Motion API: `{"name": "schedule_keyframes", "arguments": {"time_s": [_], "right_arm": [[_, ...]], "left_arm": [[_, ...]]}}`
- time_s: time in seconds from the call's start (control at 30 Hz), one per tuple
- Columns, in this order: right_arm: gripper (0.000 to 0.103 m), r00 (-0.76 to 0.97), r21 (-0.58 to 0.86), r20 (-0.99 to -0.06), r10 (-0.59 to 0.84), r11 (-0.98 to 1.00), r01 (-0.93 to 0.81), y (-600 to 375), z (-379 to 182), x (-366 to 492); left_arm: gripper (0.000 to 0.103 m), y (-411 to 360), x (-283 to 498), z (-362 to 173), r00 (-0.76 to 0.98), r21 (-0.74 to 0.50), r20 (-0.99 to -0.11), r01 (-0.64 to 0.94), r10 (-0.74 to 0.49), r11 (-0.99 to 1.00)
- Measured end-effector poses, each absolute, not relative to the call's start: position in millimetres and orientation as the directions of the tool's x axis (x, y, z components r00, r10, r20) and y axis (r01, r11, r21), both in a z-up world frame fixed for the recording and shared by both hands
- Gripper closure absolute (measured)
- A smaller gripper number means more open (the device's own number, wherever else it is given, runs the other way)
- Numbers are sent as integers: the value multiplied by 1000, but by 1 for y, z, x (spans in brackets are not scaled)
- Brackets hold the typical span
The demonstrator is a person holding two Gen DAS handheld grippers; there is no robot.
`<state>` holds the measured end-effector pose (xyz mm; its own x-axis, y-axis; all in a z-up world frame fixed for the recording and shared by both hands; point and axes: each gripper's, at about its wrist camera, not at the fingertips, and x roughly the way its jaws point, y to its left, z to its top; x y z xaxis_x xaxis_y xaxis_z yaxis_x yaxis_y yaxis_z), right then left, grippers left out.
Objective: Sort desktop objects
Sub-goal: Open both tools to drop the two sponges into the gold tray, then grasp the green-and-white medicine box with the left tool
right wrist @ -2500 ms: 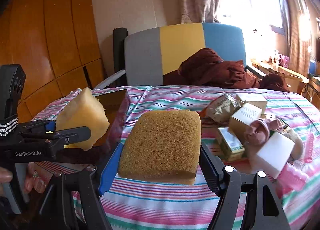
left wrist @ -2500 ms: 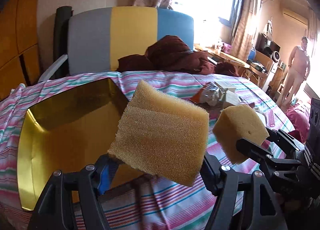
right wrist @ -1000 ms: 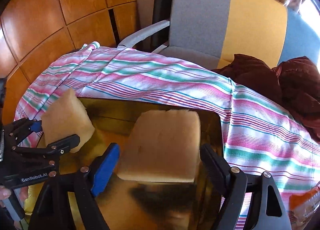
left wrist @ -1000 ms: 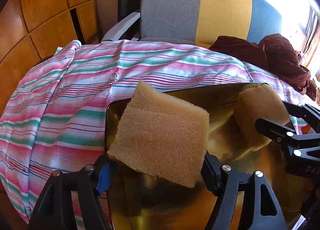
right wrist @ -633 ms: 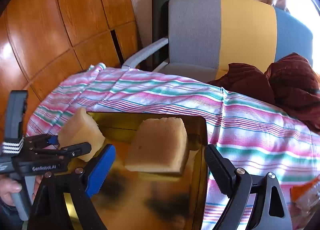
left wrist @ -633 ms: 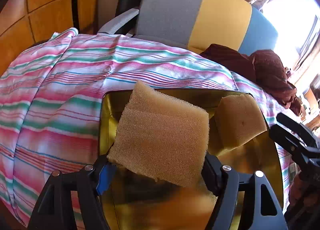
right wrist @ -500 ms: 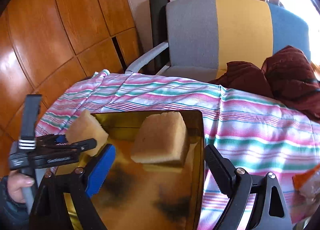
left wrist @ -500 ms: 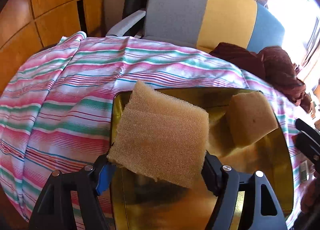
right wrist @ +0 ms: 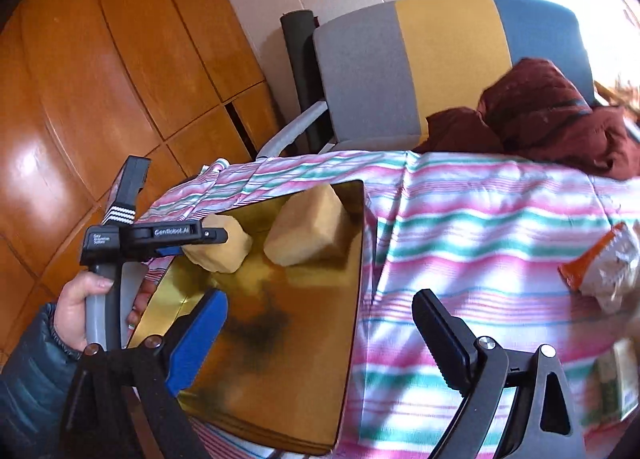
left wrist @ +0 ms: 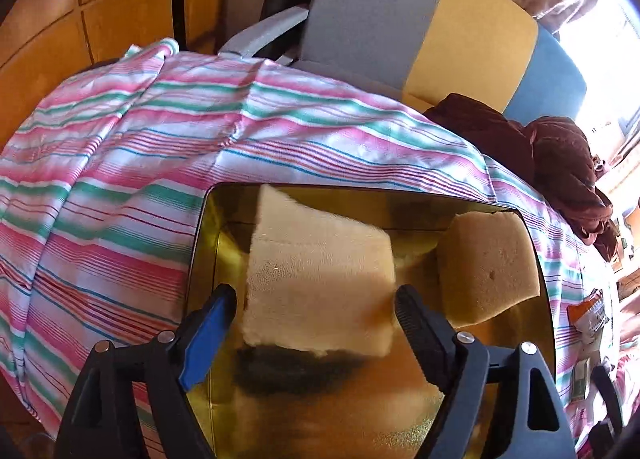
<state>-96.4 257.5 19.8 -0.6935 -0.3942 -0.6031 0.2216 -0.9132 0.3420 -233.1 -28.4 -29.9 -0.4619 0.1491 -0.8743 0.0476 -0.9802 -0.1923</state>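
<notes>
Left wrist view: left tool [left wrist: 316,311] spread just wider than sponge [left wrist: 320,279], gripping nothing, over gold tray [left wrist: 420,419] on striped table [left wrist: 120,179]. Second sponge [right wrist: 308,231] resting in tray's far corner. Right tool [right wrist: 320,323] wide open, empty.

Black tool [right wrist: 320,339] frames, silver screws, one blue pad each; left hand [right wrist: 86,311], dark quilted sleeve [right wrist: 28,375].

Gold tray [left wrist: 208,259], tan sponges, striped cloth

Two yellow-tan sponges [left wrist: 320,279] [left wrist: 486,263] sit on shiny gold; the tablecloth [left wrist: 120,163] runs pink, green and white — thin blue lines too. Black tongs [right wrist: 320,335], one pad blue; chair [right wrist: 440,59] grey, yellow, blue — maroon fabric [right wrist: 552,115].
</notes>
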Motion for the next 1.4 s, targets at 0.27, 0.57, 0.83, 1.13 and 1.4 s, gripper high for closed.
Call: {"name": "schedule_keyframes", "arguments": {"time_s": [0.27, 0.57, 0.83, 1.13, 1.4], "right_arm": [[8, -715, 390, -585, -383, -906, 166, 294, 8, -62], [8, -750, 412, -606, -265, -911, -11, 371, -22, -2], [6, -798, 402, -601, -42, -879, -257, 456, -22, 70], [6, -814, 418, -574, 82, -826, -378, 510, -22, 101], [4, -851, 422, -515, 102, -834, -355, 522, -19, 116]], "left_arm": [[19, -30, -213, -5, -561, -158, -823, 75, 89, -985], [21, 4, -155, 15, -621, -193, -753, -108, 217, -975], [20, 135, -85, 14, -483, -239, -719, -502, 499, -831], [21, 251, -55, -24, -294, -236, -793, -658, 533, -715], [21, 308, -69, -31, -225, -295, -817, -629, 532, -719]]}}
